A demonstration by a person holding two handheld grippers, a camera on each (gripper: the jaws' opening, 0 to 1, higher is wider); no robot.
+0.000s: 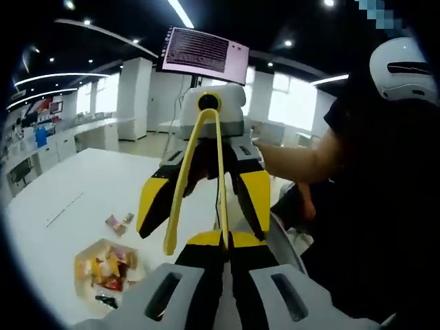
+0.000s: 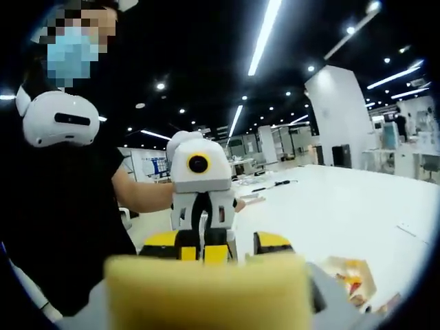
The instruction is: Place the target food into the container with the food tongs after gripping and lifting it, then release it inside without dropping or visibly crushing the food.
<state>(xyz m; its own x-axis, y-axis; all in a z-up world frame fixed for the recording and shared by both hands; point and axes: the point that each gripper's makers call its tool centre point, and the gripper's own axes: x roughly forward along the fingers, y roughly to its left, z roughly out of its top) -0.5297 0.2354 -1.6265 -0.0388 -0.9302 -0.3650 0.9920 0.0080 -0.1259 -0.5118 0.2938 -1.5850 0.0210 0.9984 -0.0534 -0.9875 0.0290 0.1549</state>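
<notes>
Container on table (snacks inside)

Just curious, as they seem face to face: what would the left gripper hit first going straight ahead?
Probably the yellow plastic food tongs, tips toward it, held by the right gripper; depth unclear.

White tabletop taken as landmark; beyond its far edge, a raised monitor with lit text screen; left of the tabletop, white counters with shelving; right of it, a person in a dark top; white pillar behind the tabletop's far side in the right gripper view; ceiling strip lights overhead.
</notes>
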